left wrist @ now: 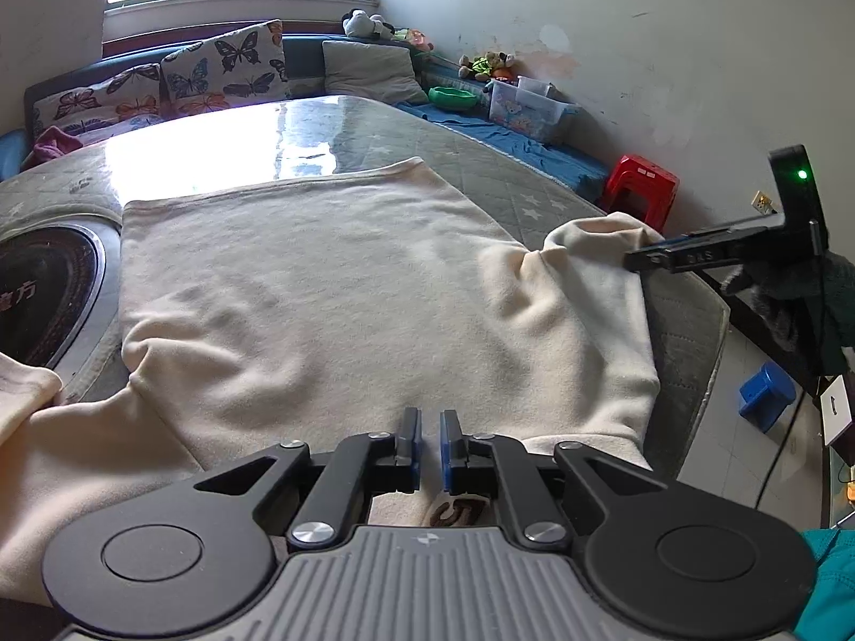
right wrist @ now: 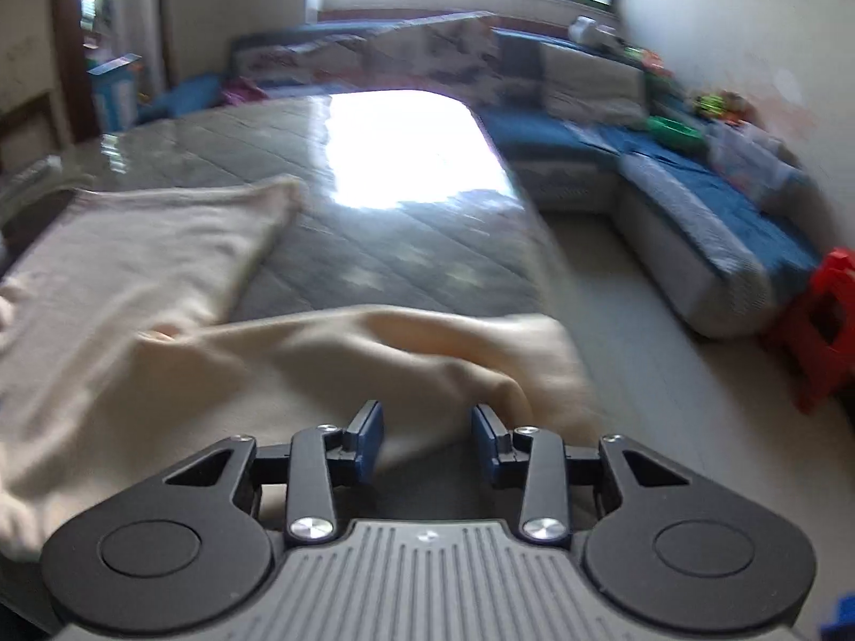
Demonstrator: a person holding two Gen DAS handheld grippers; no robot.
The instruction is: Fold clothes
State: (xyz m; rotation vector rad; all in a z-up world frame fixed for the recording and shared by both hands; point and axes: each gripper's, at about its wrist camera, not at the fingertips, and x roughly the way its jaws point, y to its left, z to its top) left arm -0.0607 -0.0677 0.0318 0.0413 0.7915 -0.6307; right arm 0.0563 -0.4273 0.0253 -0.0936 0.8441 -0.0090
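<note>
A cream sweatshirt (left wrist: pixel 331 288) lies spread flat on the quilted grey table, hem toward the far side. My left gripper (left wrist: pixel 430 427) hovers over its near edge by the collar; the jaws stand a narrow gap apart with nothing between them. My right gripper (left wrist: pixel 649 256) shows at the right beside the raised right sleeve (left wrist: pixel 593 245). In the right wrist view my right gripper (right wrist: pixel 427 427) is open just above the bunched sleeve (right wrist: pixel 406 352), and the view is blurred. The left sleeve (left wrist: pixel 64 443) trails off to the near left.
The quilted table cover (left wrist: pixel 481 155) has a glossy sunlit patch. A round black inset (left wrist: pixel 43 294) sits at the table's left. A blue sofa (right wrist: pixel 694 213) with cushions and toys runs behind and right. A red stool (left wrist: pixel 638 187) and a blue stool (left wrist: pixel 767 395) stand on the floor.
</note>
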